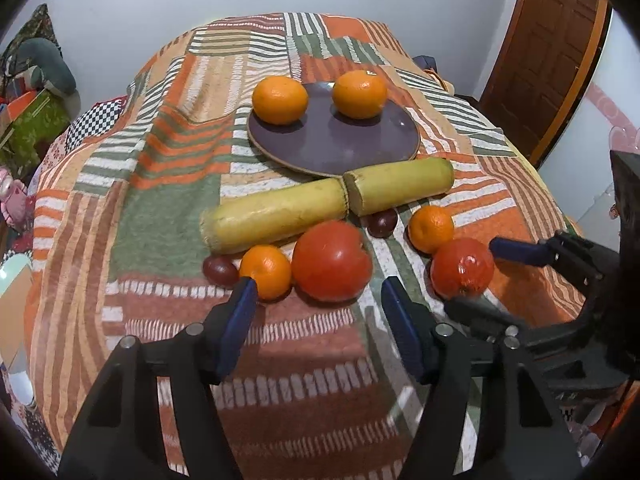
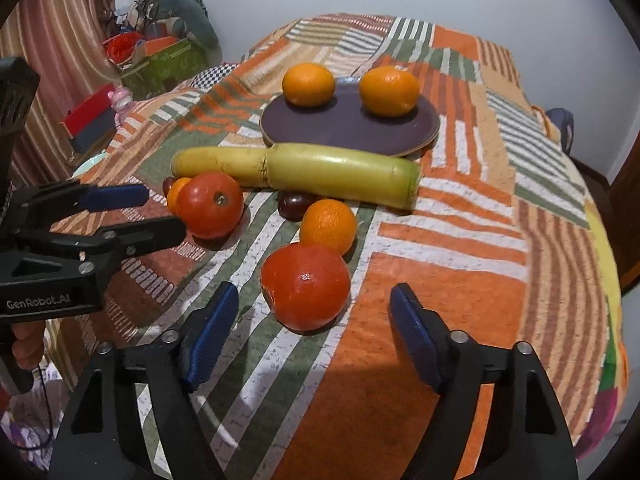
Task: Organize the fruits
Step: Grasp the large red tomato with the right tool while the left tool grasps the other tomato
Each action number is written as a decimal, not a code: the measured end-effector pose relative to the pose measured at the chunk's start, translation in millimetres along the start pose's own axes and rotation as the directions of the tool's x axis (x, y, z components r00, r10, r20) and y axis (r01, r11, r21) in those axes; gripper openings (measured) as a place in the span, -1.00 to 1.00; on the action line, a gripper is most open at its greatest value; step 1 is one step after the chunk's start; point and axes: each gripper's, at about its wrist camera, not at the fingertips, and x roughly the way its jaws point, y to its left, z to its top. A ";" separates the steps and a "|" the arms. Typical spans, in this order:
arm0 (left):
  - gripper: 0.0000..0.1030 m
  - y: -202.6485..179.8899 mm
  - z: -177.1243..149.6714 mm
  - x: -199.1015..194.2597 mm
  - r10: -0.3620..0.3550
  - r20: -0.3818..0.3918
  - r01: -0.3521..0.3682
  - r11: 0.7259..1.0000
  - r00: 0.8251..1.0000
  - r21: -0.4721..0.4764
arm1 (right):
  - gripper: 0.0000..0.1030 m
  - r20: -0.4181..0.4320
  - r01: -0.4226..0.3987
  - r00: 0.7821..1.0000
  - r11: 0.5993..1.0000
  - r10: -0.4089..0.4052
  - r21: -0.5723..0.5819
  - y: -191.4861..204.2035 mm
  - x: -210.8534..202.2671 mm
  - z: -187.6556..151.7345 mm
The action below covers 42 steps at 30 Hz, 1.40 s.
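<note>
A dark purple plate (image 1: pixel 340 144) (image 2: pixel 348 128) holds two oranges (image 1: pixel 280 100) (image 1: pixel 360 94). In front of it lie two long yellow-green gourd pieces (image 1: pixel 276 214) (image 1: pixel 400 186) end to end. Nearer lie two red tomatoes (image 1: pixel 331 266) (image 1: pixel 462 266), two small oranges (image 1: pixel 266 272) (image 1: pixel 431 228) and two dark plums (image 1: pixel 219 270) (image 1: pixel 382 222). My left gripper (image 1: pixel 318 294) is open just short of the left tomato (image 2: pixel 209 210). My right gripper (image 2: pixel 312 300) is open around the near side of the right tomato (image 2: pixel 306 286); it also shows in the left wrist view (image 1: pixel 476 276).
Everything lies on a bed with a striped orange, green and white patchwork blanket (image 1: pixel 160 200). Boxes and clutter (image 2: pixel 156 60) stand at the far left by a curtain. A wooden door (image 1: pixel 548 52) is at the far right.
</note>
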 end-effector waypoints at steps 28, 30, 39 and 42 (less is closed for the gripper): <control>-0.10 -13.6 12.0 9.4 0.029 0.027 -0.030 0.998 0.999 0.046 | -0.16 -0.002 -0.088 0.996 0.995 0.088 0.037 -7.8 -3.5 4.5; -0.10 -13.2 13.1 2.8 0.023 0.040 -0.025 0.999 0.999 0.042 | -0.16 0.008 -0.087 0.996 0.995 0.087 0.038 -8.6 -7.5 5.9; -0.10 -6.1 31.8 -24.6 -0.028 0.096 0.027 1.000 0.995 0.006 | -0.16 0.083 -0.079 0.994 0.997 0.076 0.028 -14.0 -28.8 26.6; -0.10 -3.4 40.2 -28.3 -0.023 0.114 0.022 1.000 0.993 0.009 | -0.16 0.109 -0.071 0.992 0.997 0.068 0.022 -15.8 -33.0 38.4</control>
